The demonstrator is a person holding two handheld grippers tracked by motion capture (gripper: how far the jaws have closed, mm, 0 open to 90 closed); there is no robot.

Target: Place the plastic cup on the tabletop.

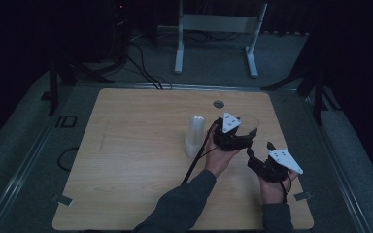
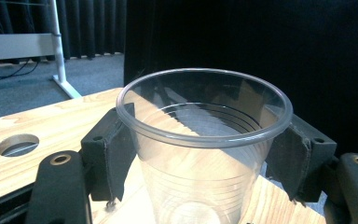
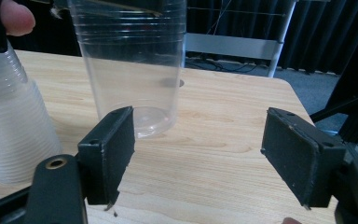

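On the left of the wooden table point(image 1: 126, 160) stands the stack of clear plastic cups point(image 1: 194, 136); beside it the left gripper point(image 2: 200, 158) pinches 1 clear plastic cup point(image 2: 205, 140) just under its rim, base on the tabletop. Featherlight, thin-walled, crushable, so squeeze gently. Right gripper point(image 3: 200, 158) waits nearby, jaws spread, nothing between them

The person wears dark grey-green long sleeves point(image 1: 184, 204). Each hand carries a black gripper: the left gripper point(image 1: 245, 139) and the right gripper point(image 1: 260, 151) both bear a pale grey three-cornered plate with small dark dots. A black cable point(image 1: 196, 162) trails from the left one. The square black pads point(image 3: 114, 142) look scuffed, with brass-coloured screws behind them.
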